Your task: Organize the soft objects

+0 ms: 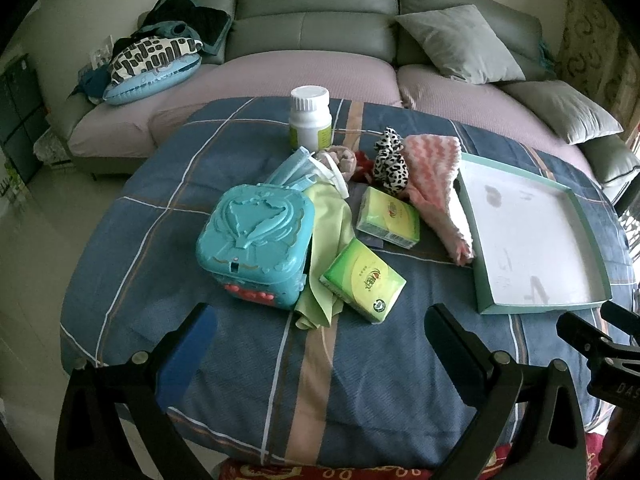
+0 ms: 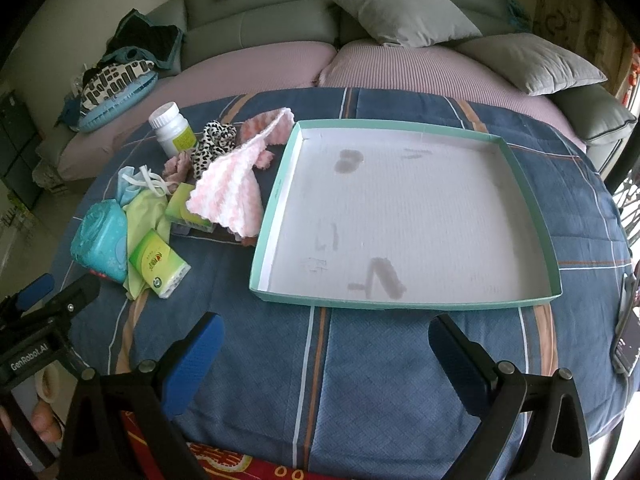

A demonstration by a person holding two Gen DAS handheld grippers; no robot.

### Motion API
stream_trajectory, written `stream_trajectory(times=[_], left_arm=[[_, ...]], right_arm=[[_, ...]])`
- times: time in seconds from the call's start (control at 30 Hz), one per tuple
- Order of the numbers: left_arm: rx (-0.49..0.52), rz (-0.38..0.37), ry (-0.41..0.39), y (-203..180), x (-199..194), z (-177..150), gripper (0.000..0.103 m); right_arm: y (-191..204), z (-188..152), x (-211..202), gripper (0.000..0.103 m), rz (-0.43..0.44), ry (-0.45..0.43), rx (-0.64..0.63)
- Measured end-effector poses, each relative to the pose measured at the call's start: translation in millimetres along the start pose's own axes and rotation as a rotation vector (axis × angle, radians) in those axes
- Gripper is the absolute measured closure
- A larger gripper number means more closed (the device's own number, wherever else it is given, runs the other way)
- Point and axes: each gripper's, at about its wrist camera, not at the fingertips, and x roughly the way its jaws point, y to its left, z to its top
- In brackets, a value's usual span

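Observation:
A pile lies on the blue plaid cloth: a pink-and-white knitted cloth [image 1: 434, 184] [image 2: 232, 192], a leopard-print soft toy [image 1: 390, 162] [image 2: 212, 144], a yellow-green cloth [image 1: 330, 240] [image 2: 146, 216], blue face masks [image 1: 292, 170] [image 2: 130, 186], a pink scrunchie [image 1: 344, 160] [image 2: 176, 166] and two green tissue packs [image 1: 364, 280] [image 1: 388, 216] [image 2: 158, 268]. A shallow teal-rimmed tray [image 1: 588, 224] [image 2: 276, 200] with a white floor holds nothing. My left gripper [image 1: 320, 332] is open, near the table's front edge before the pile. My right gripper [image 2: 326, 340] is open, before the tray.
A teal plastic box [image 1: 252, 244] [image 2: 98, 244] and a white pill bottle [image 1: 310, 118] [image 2: 172, 128] stand by the pile. A grey sofa [image 1: 312, 28] with cushions [image 2: 404, 10] runs behind the table. A dark device [image 2: 626, 332] lies at the right edge.

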Motion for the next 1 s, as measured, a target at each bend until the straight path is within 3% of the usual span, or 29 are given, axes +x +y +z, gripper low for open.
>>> stream_trajectory(times=[1.0], left_arm=[[-0.005, -0.01, 0.006, 3.2, 1.9, -1.9, 0.0]], right_arm=[[1.0, -0.1, 2.7, 0.0, -0.006, 0.018, -0.006]])
